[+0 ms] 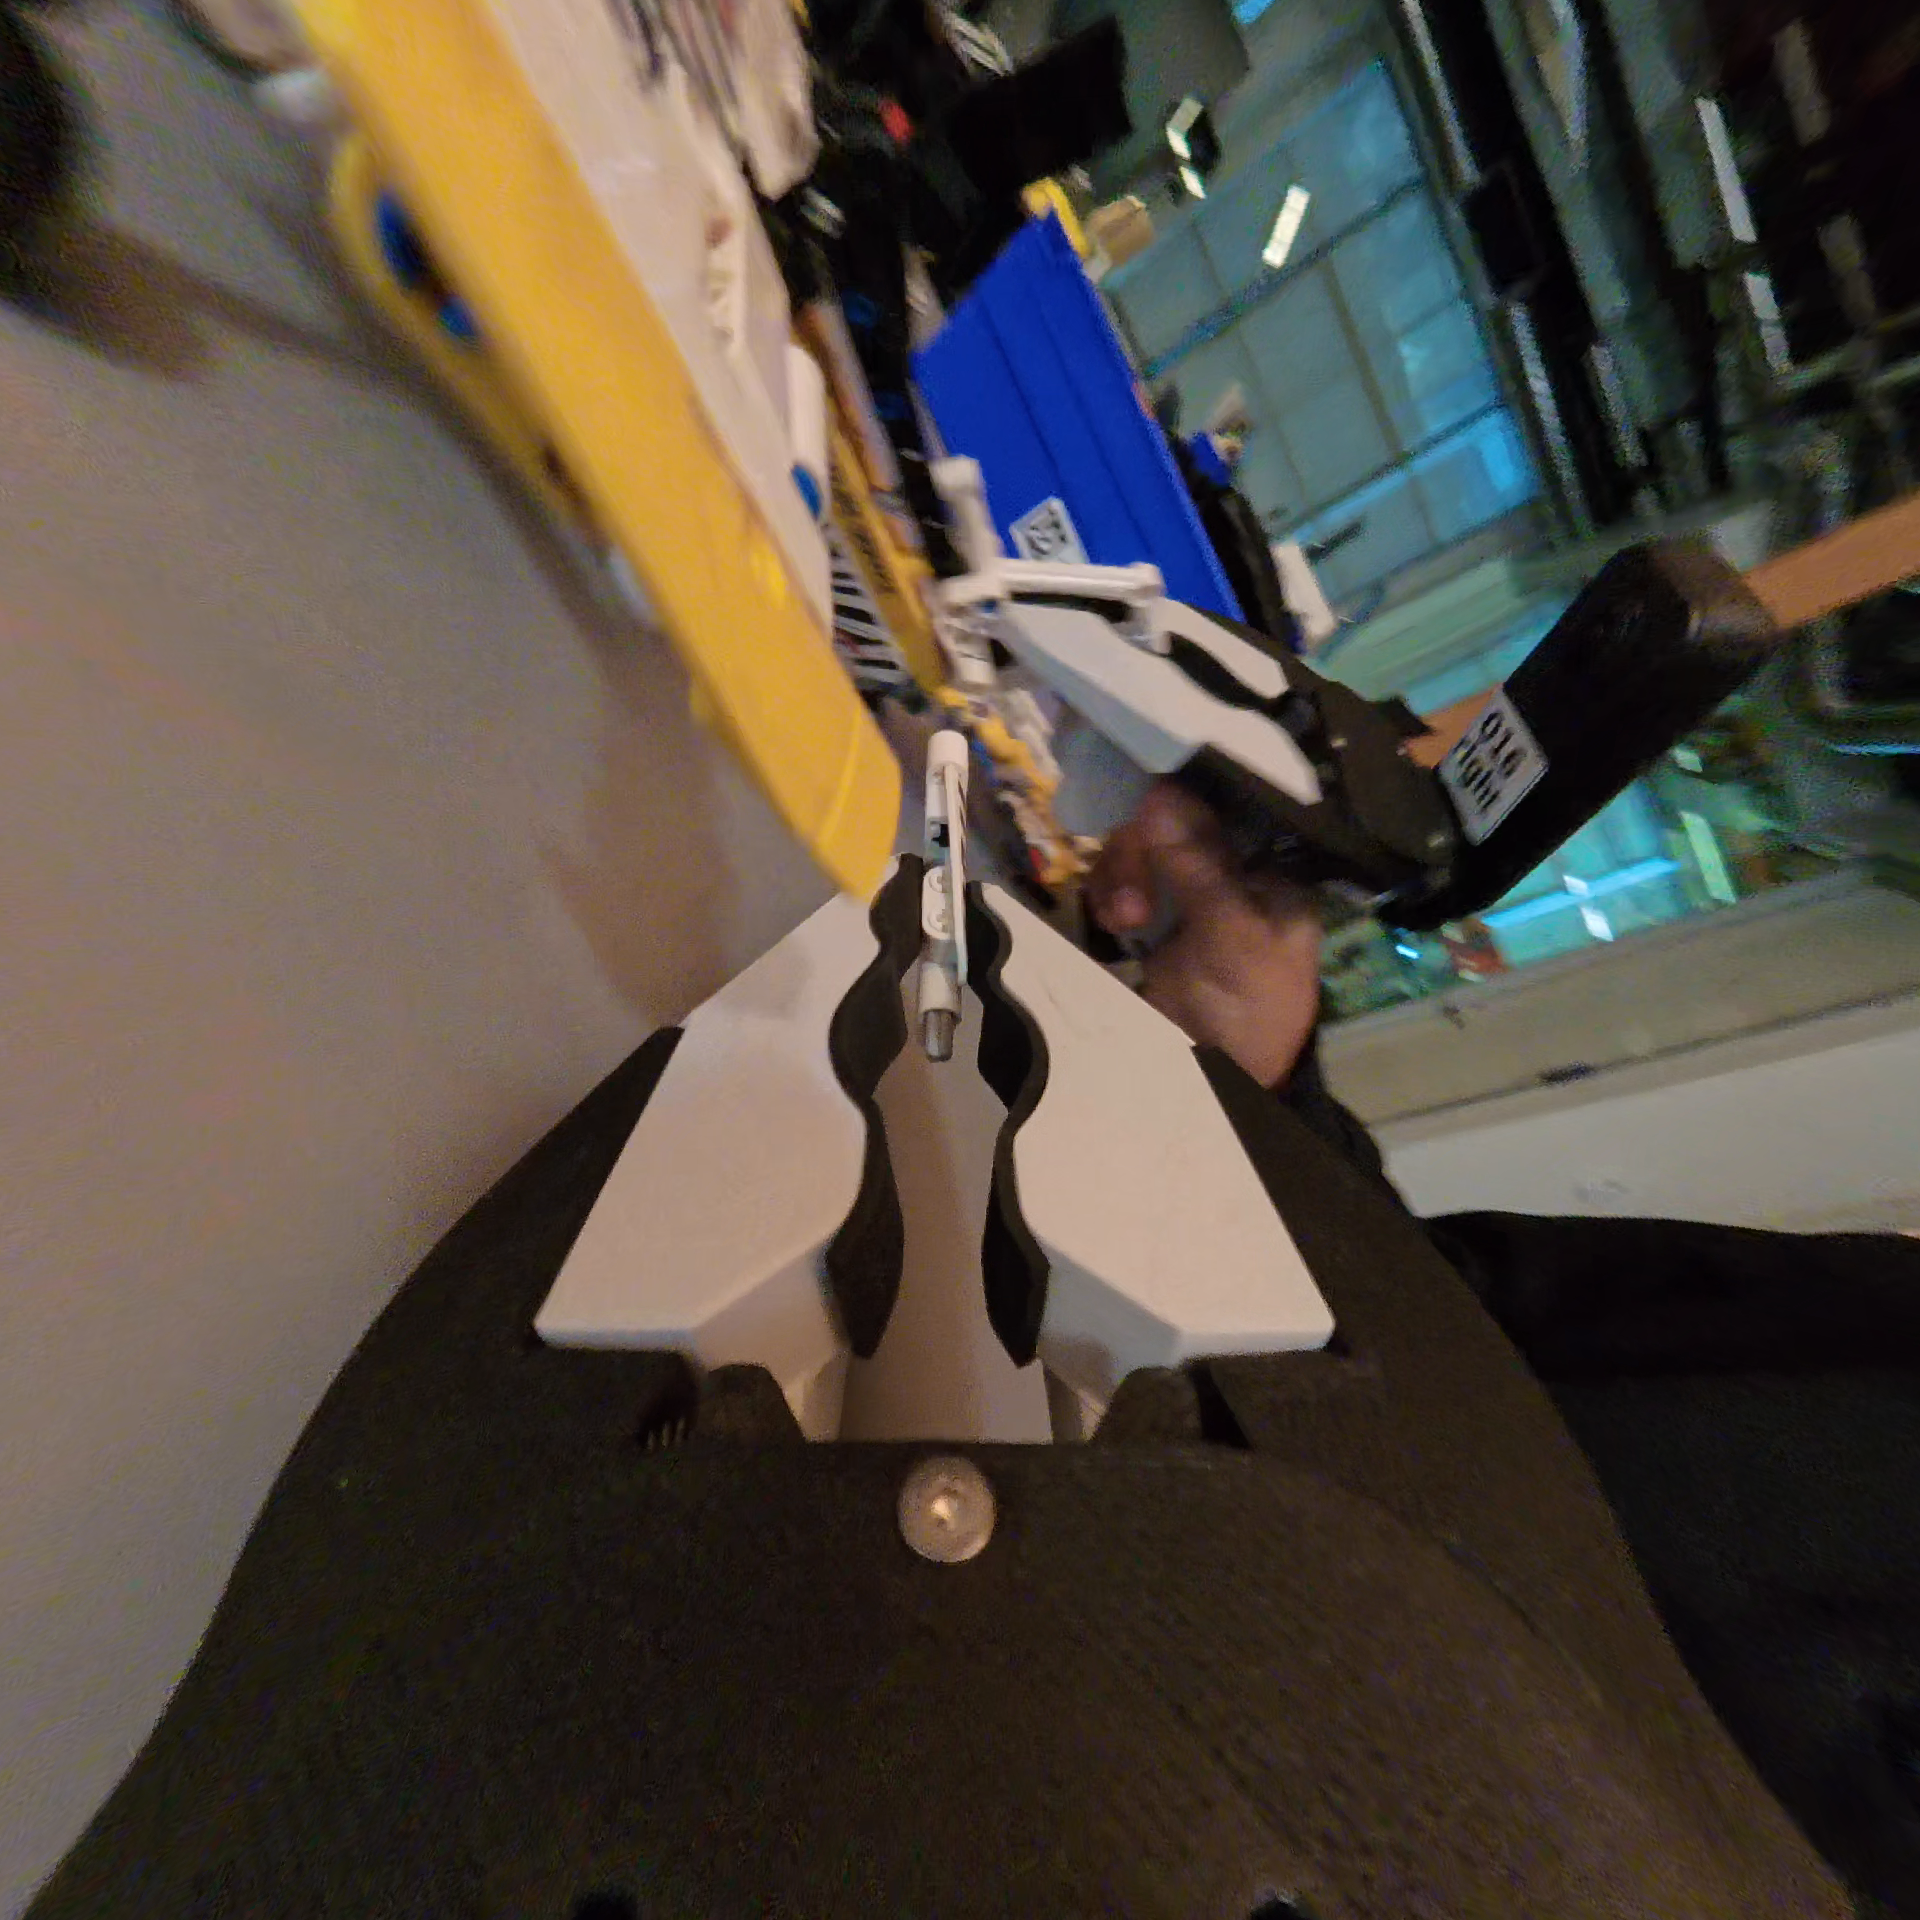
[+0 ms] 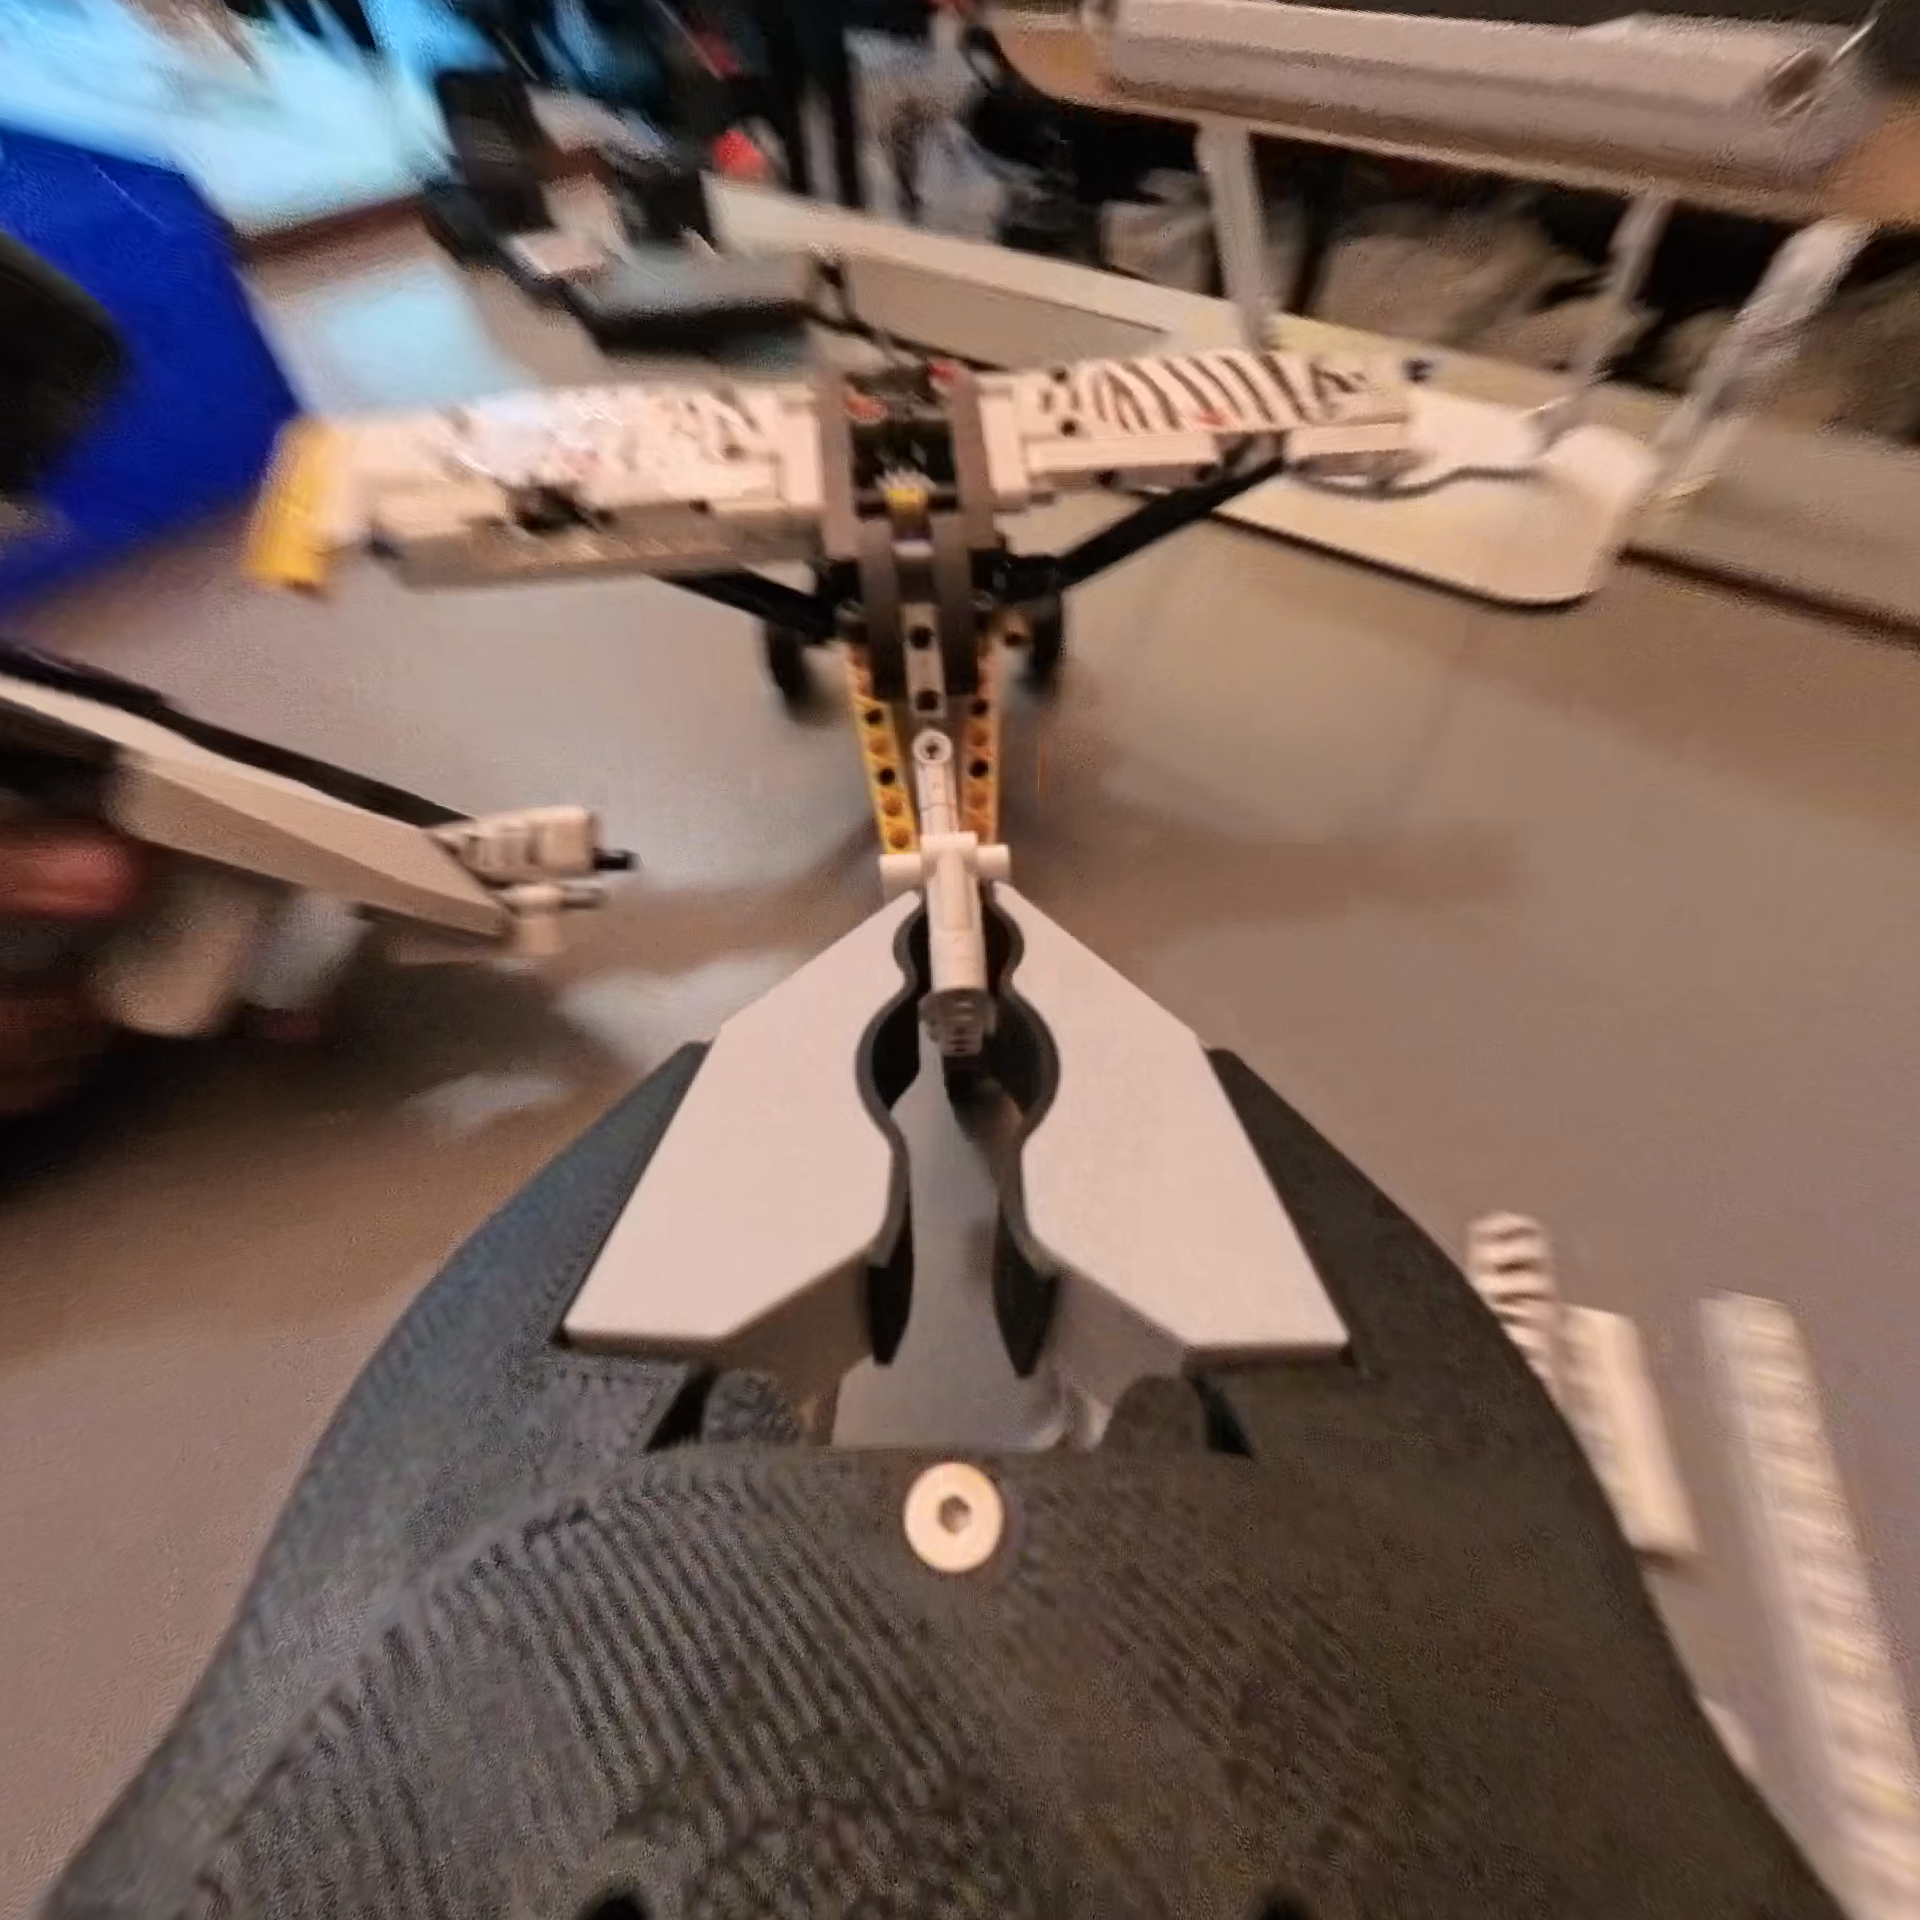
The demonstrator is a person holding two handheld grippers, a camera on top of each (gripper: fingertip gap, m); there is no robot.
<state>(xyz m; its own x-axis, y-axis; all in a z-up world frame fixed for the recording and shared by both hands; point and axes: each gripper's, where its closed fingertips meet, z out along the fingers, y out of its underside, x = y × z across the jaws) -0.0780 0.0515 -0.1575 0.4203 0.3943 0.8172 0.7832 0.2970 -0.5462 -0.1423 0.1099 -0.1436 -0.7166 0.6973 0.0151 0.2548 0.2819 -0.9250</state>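
My left gripper (image 1: 943,902) is shut on a small white toy-brick beam (image 1: 943,821) with a grey axle end that pokes back between the pads. It also shows in the right wrist view (image 2: 509,894), at the left, holding that white piece (image 2: 540,842). My right gripper (image 2: 958,920) is shut on a white rod with a cross connector (image 2: 943,857) and a grey axle end. It also shows in the left wrist view (image 1: 1029,613). Just beyond the rod is a toy-brick plane (image 2: 914,468) with striped white wings and yellow tail beams.
A blue bin (image 1: 1049,426) and a yellow board (image 1: 623,416) lie beyond the left gripper. A hand (image 1: 1216,935) holds the right gripper. Loose white beams (image 2: 1621,1423) lie on the grey table (image 2: 1403,935) at the right. Both views are blurred. Spacing between my two grippers at the tips: around 9 centimetres.
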